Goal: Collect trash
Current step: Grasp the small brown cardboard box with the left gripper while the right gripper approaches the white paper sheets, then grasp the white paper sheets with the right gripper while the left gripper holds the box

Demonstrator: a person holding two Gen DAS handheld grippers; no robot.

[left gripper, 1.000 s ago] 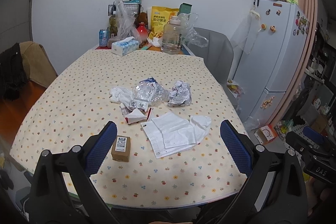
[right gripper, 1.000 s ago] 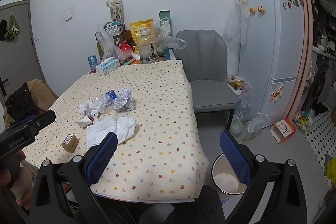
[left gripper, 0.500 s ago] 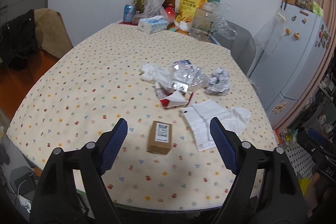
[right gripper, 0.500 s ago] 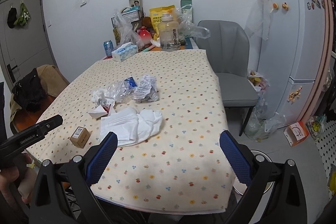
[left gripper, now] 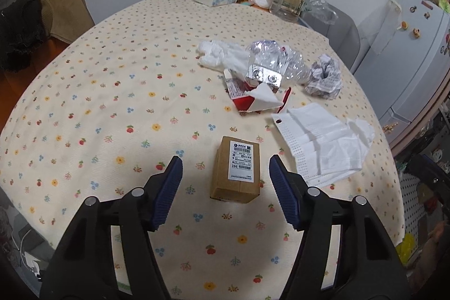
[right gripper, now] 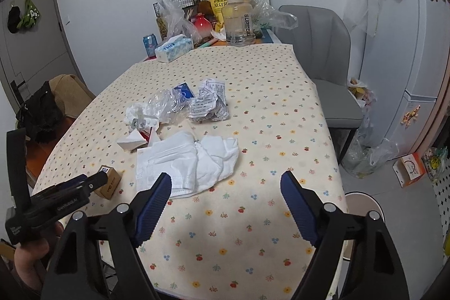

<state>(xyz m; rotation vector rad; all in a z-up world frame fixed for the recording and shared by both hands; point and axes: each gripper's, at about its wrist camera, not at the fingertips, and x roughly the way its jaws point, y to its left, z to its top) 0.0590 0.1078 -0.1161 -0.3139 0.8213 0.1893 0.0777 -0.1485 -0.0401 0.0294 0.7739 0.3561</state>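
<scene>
Left gripper (left gripper: pixel 225 173), jaws just closing yet clear of contact, now brackets the small cardboard box (left gripper: pixel 235 170) at lower centre; a second ago the box sat off its left jaw. Right gripper (right gripper: pixel 225 187), also narrowing, empty, nears the white tissue (right gripper: pixel 191 162) mid-frame. Both pickups look imminent; nothing collected yet.

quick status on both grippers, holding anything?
Left gripper: open, jaws just been closing, small cardboard box between them, not yet gripped.
Right gripper: open, jaws just been closing, holds nothing, near the white paper towel.
</scene>
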